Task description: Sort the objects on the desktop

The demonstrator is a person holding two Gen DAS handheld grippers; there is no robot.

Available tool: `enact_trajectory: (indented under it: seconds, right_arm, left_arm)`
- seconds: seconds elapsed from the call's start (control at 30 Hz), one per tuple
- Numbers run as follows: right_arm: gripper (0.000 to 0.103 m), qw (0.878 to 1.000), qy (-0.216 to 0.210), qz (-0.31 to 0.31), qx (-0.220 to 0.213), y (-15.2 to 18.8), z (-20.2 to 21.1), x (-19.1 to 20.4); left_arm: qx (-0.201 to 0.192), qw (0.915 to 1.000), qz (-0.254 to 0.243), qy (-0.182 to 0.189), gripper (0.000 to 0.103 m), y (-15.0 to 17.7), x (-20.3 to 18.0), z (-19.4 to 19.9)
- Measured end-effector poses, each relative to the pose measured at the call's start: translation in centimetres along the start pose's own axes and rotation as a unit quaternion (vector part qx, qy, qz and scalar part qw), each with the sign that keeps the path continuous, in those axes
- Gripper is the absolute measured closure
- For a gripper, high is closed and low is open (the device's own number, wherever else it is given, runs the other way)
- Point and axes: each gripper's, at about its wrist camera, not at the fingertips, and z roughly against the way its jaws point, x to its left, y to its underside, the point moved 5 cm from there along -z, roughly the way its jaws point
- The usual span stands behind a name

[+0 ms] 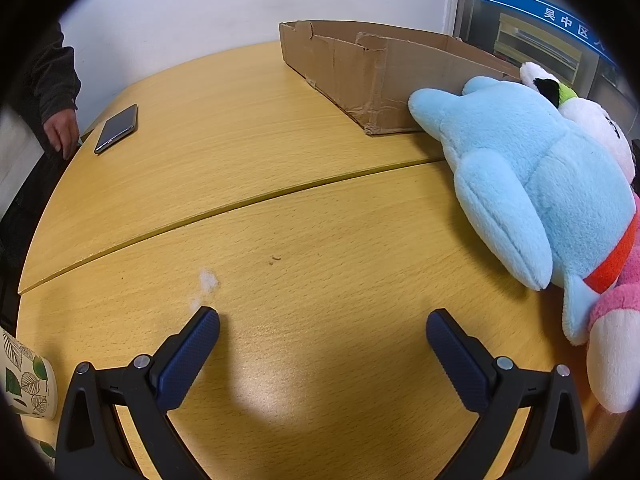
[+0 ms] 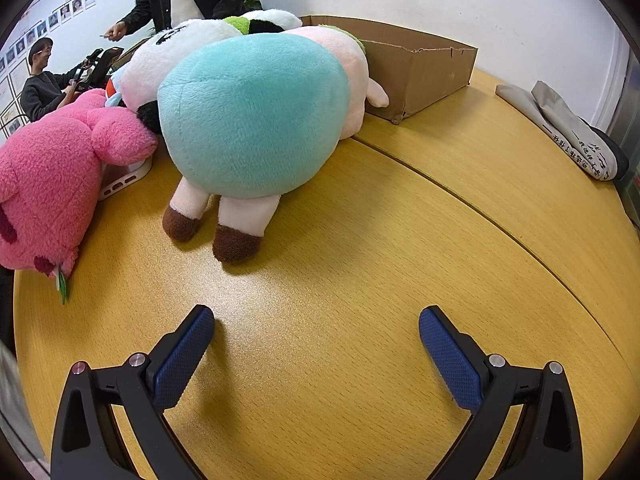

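A pile of plush toys lies on the wooden table (image 1: 280, 208). In the left wrist view a light blue plush (image 1: 532, 168) lies at the right, against a cardboard box (image 1: 360, 68), with a white plush (image 1: 596, 124) behind it and a pink one (image 1: 612, 344) in front. My left gripper (image 1: 322, 320) is open and empty, left of the plush pile. In the right wrist view a teal and pale pink plush (image 2: 256, 116) with brown feet lies ahead, a bright pink plush (image 2: 52, 176) to its left, the box (image 2: 420, 64) behind. My right gripper (image 2: 316, 318) is open and empty above bare table.
A phone (image 1: 117, 128) lies at the far left table edge near a person's hand (image 1: 62, 128). A leaf-print paper cup (image 1: 28, 384) stands at my near left. A folded grey cloth (image 2: 568, 128) lies at the right edge. People (image 2: 44, 84) stand beyond the table.
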Motion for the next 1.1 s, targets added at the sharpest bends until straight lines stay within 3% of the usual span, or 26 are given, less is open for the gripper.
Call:
enact_trajectory:
  seconds: [0.43,0.8,1.1]
  right_arm:
    - [0.000,1.000,0.002,-0.002,0.000,0.10,0.02,0.00]
    - [0.000,0.996,0.054,-0.072,0.001,-0.47,-0.44,0.08]
    - [0.000,0.995,0.057,-0.078,0.001,-0.59,-0.50,0.07]
  left_arm:
    - [0.000,1.0000,-0.006,0.004,0.000,0.01,-0.09,-0.12]
    - [0.000,1.0000,-0.006,0.004,0.000,0.03,-0.18,-0.09]
    - [0.000,1.0000,-0.007,0.004,0.000,0.01,-0.14,-0.10]
